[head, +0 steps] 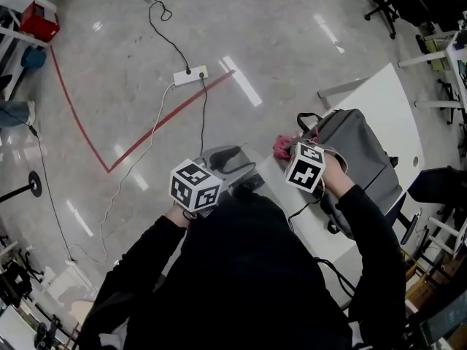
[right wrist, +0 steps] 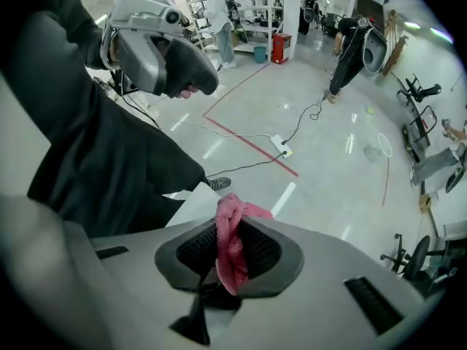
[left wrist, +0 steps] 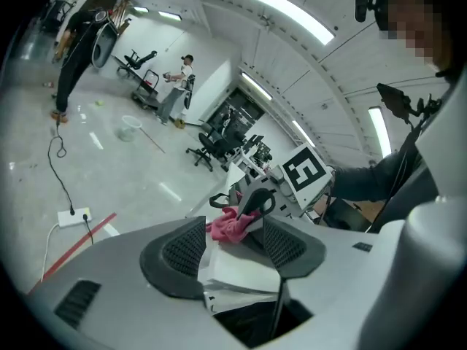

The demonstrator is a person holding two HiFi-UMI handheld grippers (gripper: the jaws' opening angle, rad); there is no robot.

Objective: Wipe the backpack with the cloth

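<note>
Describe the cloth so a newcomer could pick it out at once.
Start at the white table on the right of the head view, where a gray backpack lies. At the backpack's left end, the cloth is bunched in the jaws of the right tool. It is the only pink thing there, among gray, white and black.

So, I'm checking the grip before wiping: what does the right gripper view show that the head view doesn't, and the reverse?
Only the right gripper view: the right tool shut on the pink cloth, which is pinched between its pads. Only the head view: the grey backpack, beside that tool. Both: the cloth, the power strip and the red floor line.
</note>
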